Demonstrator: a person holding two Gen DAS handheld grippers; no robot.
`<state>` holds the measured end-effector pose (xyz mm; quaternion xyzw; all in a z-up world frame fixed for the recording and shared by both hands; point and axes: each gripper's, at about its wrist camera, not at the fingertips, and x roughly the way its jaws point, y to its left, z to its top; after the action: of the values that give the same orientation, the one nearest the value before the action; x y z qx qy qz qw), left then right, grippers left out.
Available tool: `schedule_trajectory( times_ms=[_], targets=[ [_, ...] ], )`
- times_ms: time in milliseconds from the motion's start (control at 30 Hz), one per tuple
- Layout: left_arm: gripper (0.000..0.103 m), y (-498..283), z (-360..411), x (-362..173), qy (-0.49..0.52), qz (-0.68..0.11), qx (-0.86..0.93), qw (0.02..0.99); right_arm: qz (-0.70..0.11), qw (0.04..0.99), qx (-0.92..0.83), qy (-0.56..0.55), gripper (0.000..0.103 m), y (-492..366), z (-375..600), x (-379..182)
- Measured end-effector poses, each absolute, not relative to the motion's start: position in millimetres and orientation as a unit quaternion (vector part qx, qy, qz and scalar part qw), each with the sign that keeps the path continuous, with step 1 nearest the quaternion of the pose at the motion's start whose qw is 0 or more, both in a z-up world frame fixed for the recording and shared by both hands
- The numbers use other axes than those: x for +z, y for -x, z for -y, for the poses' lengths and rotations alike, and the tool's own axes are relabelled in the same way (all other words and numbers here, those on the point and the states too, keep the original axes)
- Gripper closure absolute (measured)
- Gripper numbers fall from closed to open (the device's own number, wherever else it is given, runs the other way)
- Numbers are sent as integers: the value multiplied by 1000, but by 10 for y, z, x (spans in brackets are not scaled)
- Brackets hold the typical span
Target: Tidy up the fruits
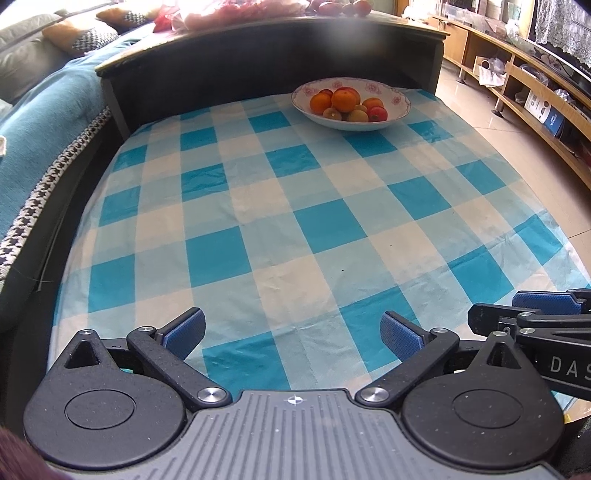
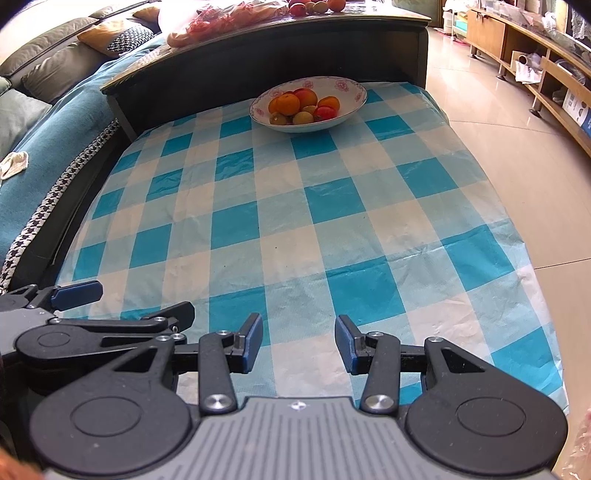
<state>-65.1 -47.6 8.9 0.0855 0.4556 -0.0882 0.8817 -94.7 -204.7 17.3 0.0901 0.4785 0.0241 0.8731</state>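
Round floral china bowl (image 1: pixel 391 96) of glossy fruit (image 1: pixel 345 99) on crinkled checked cloth (image 1: pixel 295 229); both grippers' fingers wide

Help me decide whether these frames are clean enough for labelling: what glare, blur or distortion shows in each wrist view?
Left wrist view: a hazy smudge blurs the dark raised ledge above the fruit bowl; fisheye bends the checked tablecloth; items on the ledge are overexposed. Right wrist view: bowl sharp, glossy floor mildly reflective, same barrel distortion.

tablecloth (image 1: pixel 295 221): blue-white check | bowl (image 1: pixel 391 96): white, pink flowers | fruits (image 1: pixel 347 105): orange, red, yellow
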Motion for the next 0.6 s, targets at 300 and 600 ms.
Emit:
schedule_trajectory(
  times_ms=[300,600],
  targets=[
    [1,657,471,90,-85,-455,-89,882,-479,873,24,-89,58,950,2045,174],
    [1,689,459,73,-88,-456,-86,881,-481,872,25,-84,58,961,2025,173]
  ],
)
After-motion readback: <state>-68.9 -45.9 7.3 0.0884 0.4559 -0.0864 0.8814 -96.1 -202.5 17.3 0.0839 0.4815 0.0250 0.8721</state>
